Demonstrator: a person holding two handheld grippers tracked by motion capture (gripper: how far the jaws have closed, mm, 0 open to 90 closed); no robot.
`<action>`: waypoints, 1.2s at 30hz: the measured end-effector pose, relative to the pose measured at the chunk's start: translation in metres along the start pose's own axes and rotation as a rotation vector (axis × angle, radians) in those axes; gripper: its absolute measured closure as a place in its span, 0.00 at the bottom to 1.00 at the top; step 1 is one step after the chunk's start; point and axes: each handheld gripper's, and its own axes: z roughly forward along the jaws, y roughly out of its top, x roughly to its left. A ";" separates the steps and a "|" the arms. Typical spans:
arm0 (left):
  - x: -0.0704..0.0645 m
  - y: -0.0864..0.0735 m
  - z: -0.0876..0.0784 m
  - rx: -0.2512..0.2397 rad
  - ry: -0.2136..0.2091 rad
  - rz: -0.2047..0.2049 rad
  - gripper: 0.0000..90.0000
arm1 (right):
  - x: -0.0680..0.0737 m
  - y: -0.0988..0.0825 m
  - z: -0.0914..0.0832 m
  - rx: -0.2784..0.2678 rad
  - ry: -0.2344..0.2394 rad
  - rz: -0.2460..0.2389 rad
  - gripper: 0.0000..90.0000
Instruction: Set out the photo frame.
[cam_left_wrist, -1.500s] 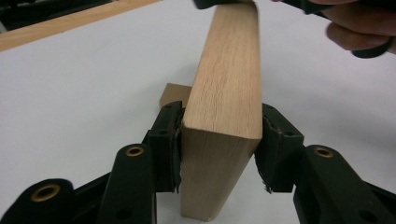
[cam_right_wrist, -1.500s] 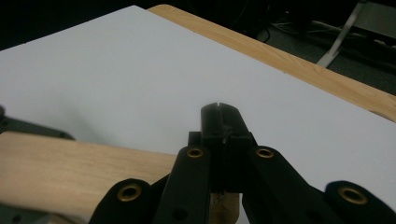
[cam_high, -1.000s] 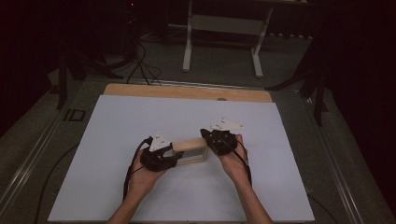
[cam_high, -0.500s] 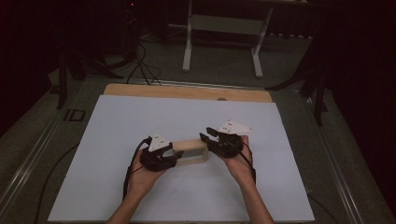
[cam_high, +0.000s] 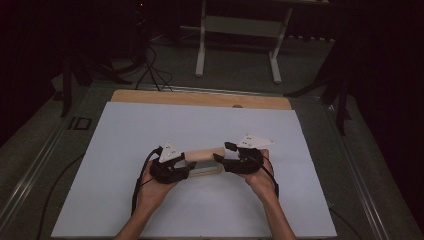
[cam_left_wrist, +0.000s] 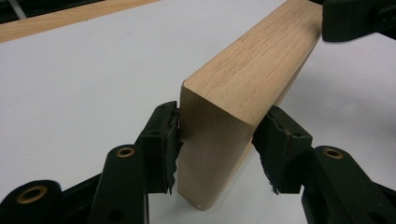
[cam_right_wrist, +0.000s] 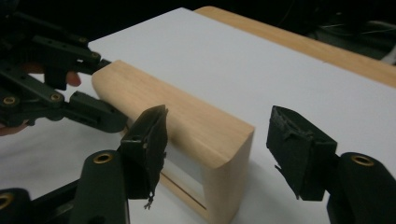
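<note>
A light wooden block (cam_high: 204, 156) with a rectangular opening in its side lies lengthwise between my two grippers on the white sheet (cam_high: 200, 125). My left gripper (cam_high: 189, 166) is shut on the block's left end. In the left gripper view both pads press the sides of the block (cam_left_wrist: 243, 93), with the gripper (cam_left_wrist: 219, 144) at its near end. My right gripper (cam_high: 220, 157) is at the block's right end. In the right gripper view this gripper (cam_right_wrist: 222, 144) stands open astride the block (cam_right_wrist: 187, 121); the right pad (cam_right_wrist: 294, 149) is clear of the wood.
The sheet covers a wooden table whose bare edge (cam_high: 200, 98) shows at the back. Beyond it on the floor stand a white metal frame (cam_high: 240, 30) and dark cables (cam_high: 150, 60). A metal rail (cam_high: 30, 165) runs along the left side.
My right gripper has shifted a little to the right along the block. The left gripper and the block have stayed in place.
</note>
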 end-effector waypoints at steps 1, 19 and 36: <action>0.000 0.000 0.000 0.000 0.000 0.000 0.57 | 0.000 -0.001 0.002 0.004 0.008 -0.005 0.40; 0.001 0.000 -0.001 -0.001 0.015 0.022 0.60 | -0.004 -0.015 0.017 0.065 0.044 -0.030 0.39; 0.010 0.005 0.003 0.004 -0.005 0.004 0.58 | -0.004 -0.016 0.014 0.042 0.006 -0.036 0.55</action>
